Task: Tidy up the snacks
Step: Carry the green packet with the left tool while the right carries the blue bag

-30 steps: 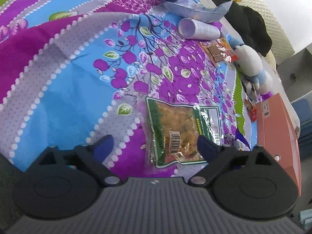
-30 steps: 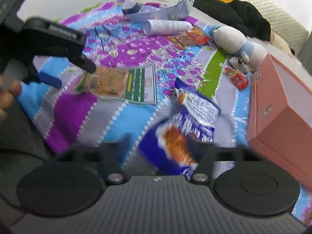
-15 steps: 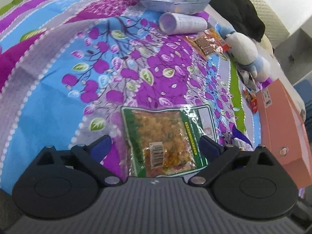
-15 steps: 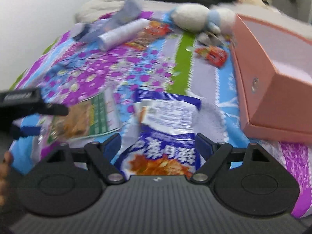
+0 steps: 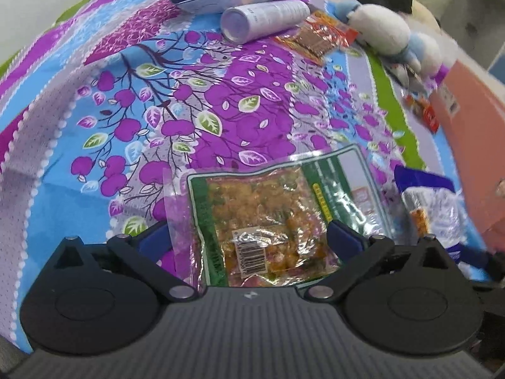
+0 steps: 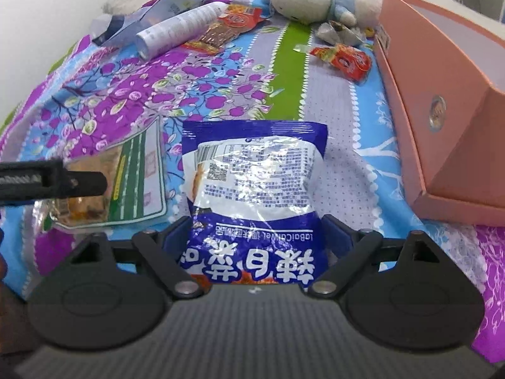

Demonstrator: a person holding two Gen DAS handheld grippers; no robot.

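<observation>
Left wrist view: you are holding the left hand-held gripper [image 5: 249, 237] spread, with the green snack packet [image 5: 271, 218] lying flat between its fingers, unpinched.

Right wrist view: your right hand-held gripper [image 6: 257, 232] is opening around the blue snack bag [image 6: 252, 177]. Both are lying on the patterned bedsheet [image 6: 331, 101], beside the pink box [image 6: 442, 88].

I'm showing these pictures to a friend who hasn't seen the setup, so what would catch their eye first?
Probably the loud purple, blue and green floral bedspread under everything. Next, the blue-and-white snack bag lying between the fingers of the right hand-held gripper, whose jaws are opening, and the green-edged clear snack pouch between the open fingers of the left hand-held gripper. A salmon-pink box stands open at the right.
</observation>
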